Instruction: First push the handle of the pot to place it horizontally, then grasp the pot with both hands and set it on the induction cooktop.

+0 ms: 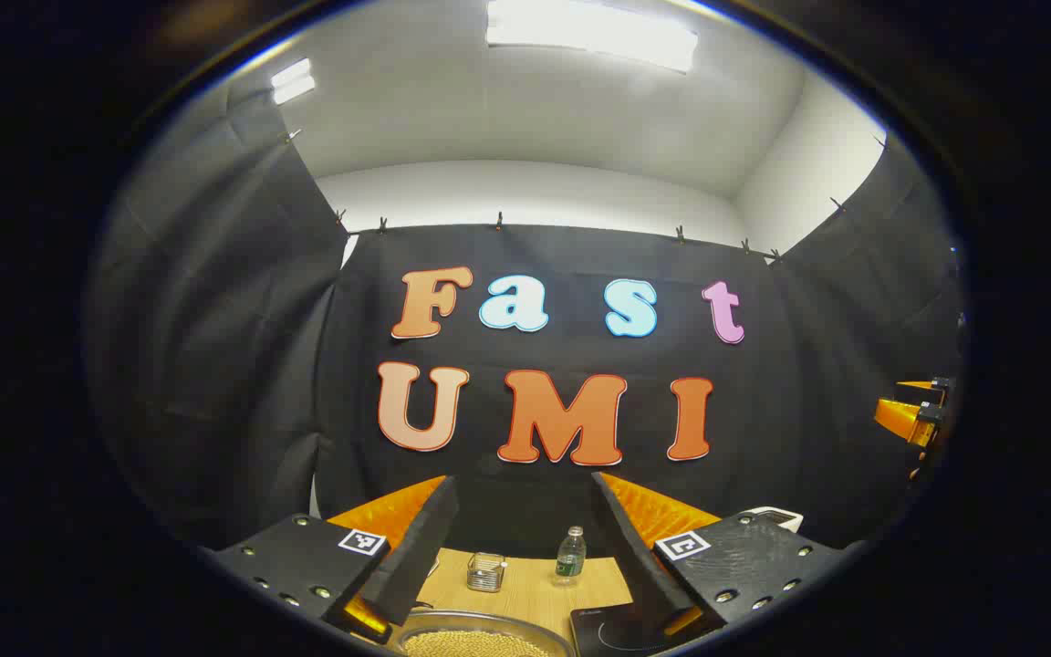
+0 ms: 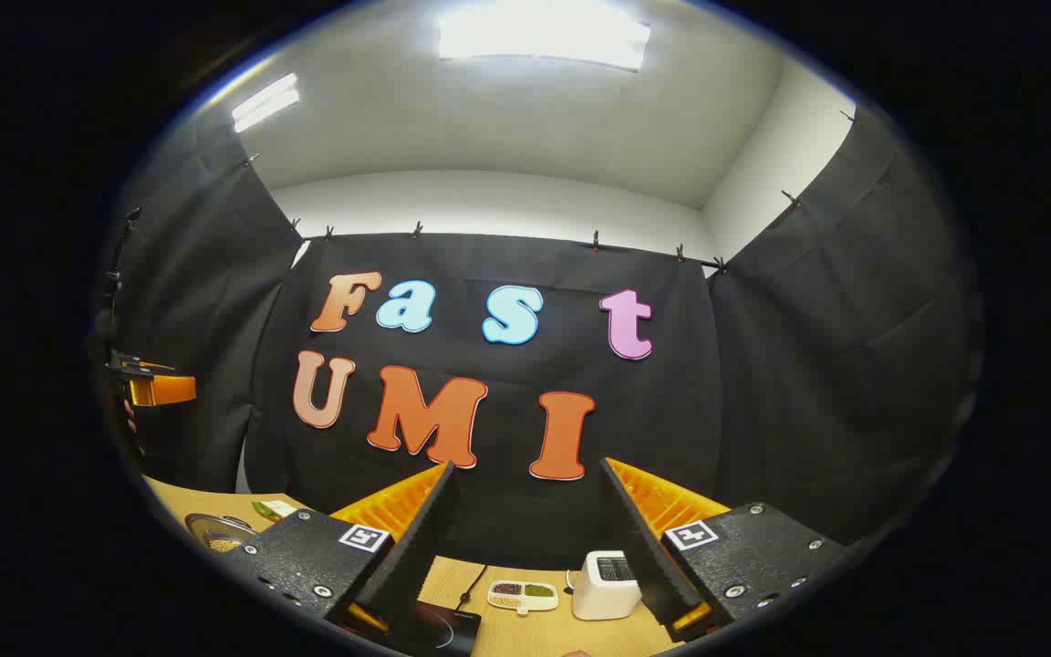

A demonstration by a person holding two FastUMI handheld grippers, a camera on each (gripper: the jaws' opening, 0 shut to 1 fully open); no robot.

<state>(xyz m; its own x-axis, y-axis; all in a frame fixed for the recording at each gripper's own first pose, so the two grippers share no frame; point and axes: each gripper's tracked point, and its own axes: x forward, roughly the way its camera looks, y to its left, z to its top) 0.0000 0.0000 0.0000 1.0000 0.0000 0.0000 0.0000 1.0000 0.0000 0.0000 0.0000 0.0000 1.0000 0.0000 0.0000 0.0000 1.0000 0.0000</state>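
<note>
Nothing touched yet: I hold left gripper (image 1: pixel 525 557) and right gripper (image 2: pixel 525 547) raised, jaws spread, empty. Pot (image 1: pixel 484 639) at bottom centre of left gripper view, handle hidden; induction cooktop (image 1: pixel 617 625) just right of it. Next: descend, find handle, push. Wooden table (image 1: pixel 525 589) offers room beyond.

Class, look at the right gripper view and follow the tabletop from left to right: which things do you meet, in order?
Pot → induction cooktop → divided dish of beans → white toaster.
</note>
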